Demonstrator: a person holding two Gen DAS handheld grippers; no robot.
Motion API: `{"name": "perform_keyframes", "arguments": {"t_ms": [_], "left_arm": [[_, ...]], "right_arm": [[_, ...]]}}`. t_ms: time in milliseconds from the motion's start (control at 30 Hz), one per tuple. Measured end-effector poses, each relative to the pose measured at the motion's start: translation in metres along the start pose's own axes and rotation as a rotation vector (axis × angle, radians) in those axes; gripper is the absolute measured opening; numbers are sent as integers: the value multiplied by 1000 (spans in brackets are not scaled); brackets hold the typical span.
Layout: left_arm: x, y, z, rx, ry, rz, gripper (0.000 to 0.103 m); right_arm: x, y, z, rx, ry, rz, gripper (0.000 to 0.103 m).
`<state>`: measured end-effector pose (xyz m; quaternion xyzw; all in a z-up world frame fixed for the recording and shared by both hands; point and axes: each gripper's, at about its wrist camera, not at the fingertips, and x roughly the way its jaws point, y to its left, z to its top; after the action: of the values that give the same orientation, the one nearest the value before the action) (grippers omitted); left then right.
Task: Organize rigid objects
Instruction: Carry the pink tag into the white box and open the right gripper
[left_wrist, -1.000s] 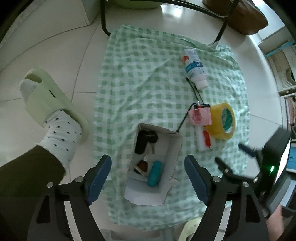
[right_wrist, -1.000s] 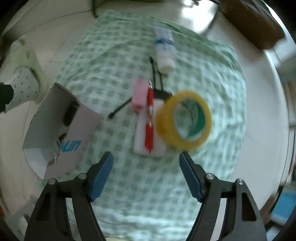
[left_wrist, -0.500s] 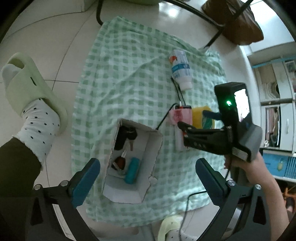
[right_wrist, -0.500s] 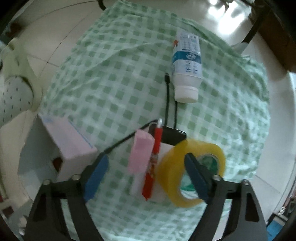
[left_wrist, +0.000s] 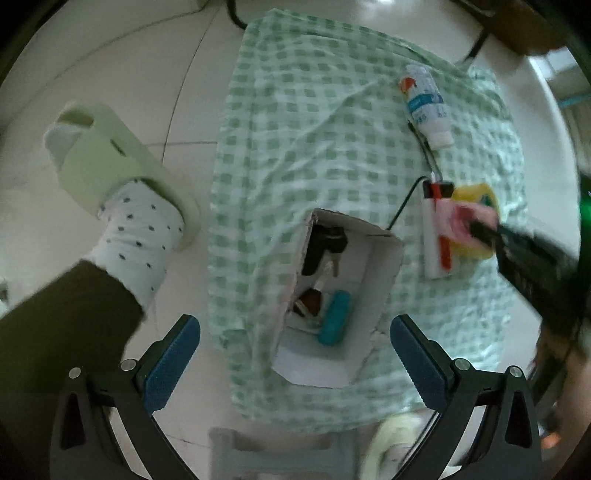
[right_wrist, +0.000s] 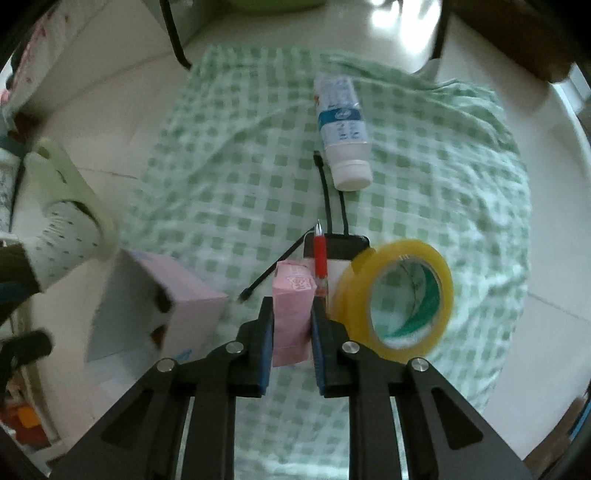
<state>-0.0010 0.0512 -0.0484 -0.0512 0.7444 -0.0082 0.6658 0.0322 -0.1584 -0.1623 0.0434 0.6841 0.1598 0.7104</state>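
The right claw (right_wrist: 291, 317) had just been closing and pinched the pink carton (right_wrist: 291, 295) between its blue pads, at the near edge of the green checked cloth (right_wrist: 221, 177) spread on the floor. Touching the carton at 3 o'clock lay a red pen (right_wrist: 320, 258), and beyond that a yellow tape roll (right_wrist: 395, 291) stood on edge. At 9 o'clock sat the open white box (left_wrist: 384, 273) holding keys (left_wrist: 325, 243) and a teal case (left_wrist: 335, 317). The left claw (left_wrist: 293, 343) hung spread wide over that box, gripping nothing. Farther off, at 12 o'clock, lay a white bottle (right_wrist: 343, 136).
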Motion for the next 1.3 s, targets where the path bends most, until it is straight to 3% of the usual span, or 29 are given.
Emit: {"name": "perform_keyframes", "arguments": {"t_ms": [100, 333, 500, 733, 800, 900, 933, 967, 1067, 1167, 1300], "left_arm": [[-6, 5, -1, -60, 5, -104, 103], [-12, 14, -7, -74, 18, -231, 103], [-5, 23, -9, -111, 49, -346, 103], [12, 56, -7, -253, 112, -496, 103], [15, 61, -7, -277, 118, -531, 97], [12, 66, -7, -285, 83, -518, 66], [8, 69, -6, -282, 62, -500, 43], [3, 67, -6, -269, 35, -468, 27], [-16, 59, -8, -187, -75, -383, 18], [-29, 45, -14, -111, -129, -342, 16], [-31, 41, -20, -116, -133, -350, 16]], "right_arm": [[-24, 0, -21, 93, -58, 64, 20], [-51, 46, -64, 171, -158, 193, 20], [-62, 85, -77, 110, -215, 220, 20], [-86, 111, -83, 47, -347, 237, 20], [-91, 118, -84, 24, -373, 247, 20], [-94, 124, -85, 4, -383, 271, 20], [-93, 124, -85, 3, -375, 285, 20], [-91, 126, -86, -1, -368, 292, 21], [-87, 133, -85, -32, -322, 263, 22], [-88, 135, -84, -31, -320, 245, 25], [-90, 128, -81, 7, -323, 254, 34]]}}
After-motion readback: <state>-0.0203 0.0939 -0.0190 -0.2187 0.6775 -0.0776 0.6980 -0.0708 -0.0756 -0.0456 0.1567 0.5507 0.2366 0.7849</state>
